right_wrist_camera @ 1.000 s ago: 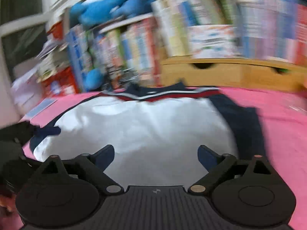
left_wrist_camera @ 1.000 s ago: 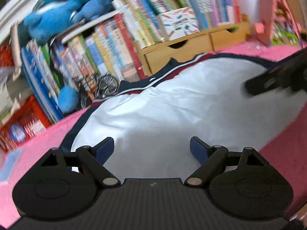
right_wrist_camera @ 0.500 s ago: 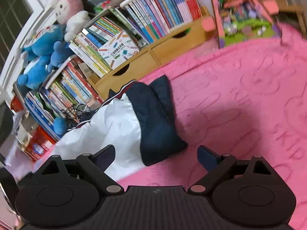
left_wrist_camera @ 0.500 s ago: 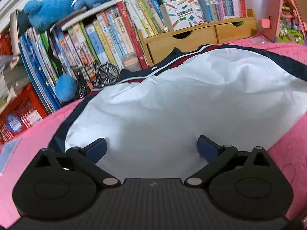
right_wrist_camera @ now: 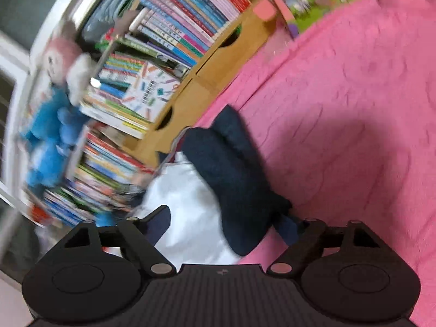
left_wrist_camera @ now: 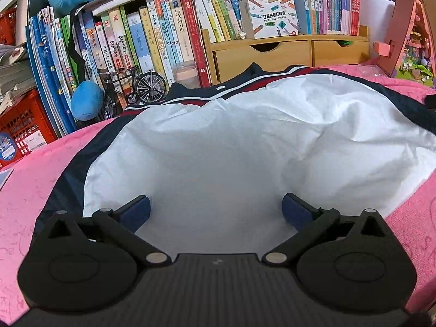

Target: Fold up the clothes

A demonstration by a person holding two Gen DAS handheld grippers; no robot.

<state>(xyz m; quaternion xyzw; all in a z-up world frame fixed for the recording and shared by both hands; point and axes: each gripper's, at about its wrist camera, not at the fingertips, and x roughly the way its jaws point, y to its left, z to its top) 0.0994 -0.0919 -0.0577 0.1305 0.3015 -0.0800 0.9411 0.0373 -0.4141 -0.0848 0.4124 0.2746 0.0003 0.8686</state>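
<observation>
Since the earlier frames: your right gripper (right_wrist_camera: 223,224) has rolled hard, so the bookshelf now slants across its view, and it has dropped toward the dark sleeve; your left gripper (left_wrist_camera: 216,209) has crept a little closer over the white cloth.
Left gripper: spread wide, with white fabric lying between its blue pads (left_wrist_camera: 136,210) but nothing pinched; it opened further earlier in the last second.
Right gripper: its jaws have just been closing, yet a gap shows on both sides; the end of the navy sleeve (right_wrist_camera: 239,182) sits between them and the pads do not press on it.
Garment (left_wrist_camera: 245,147): a white jacket with navy sleeves and a red-and-white striped band, lying flat and rumpled on the pink blanket (left_wrist_camera: 24,179), its collar end toward the bookshelf side.
Sleeve: folded inward over the white body on your right-hand edge of the garment, its cuff end nearest your right gripper.
Far edge of the blanket: a row of books (left_wrist_camera: 152,41), a wooden drawer unit (left_wrist_camera: 286,51), a small model bicycle (left_wrist_camera: 133,87) and blue plush toys (left_wrist_camera: 84,99).
Right view: blurred, so fine detail is unclear.
</observation>
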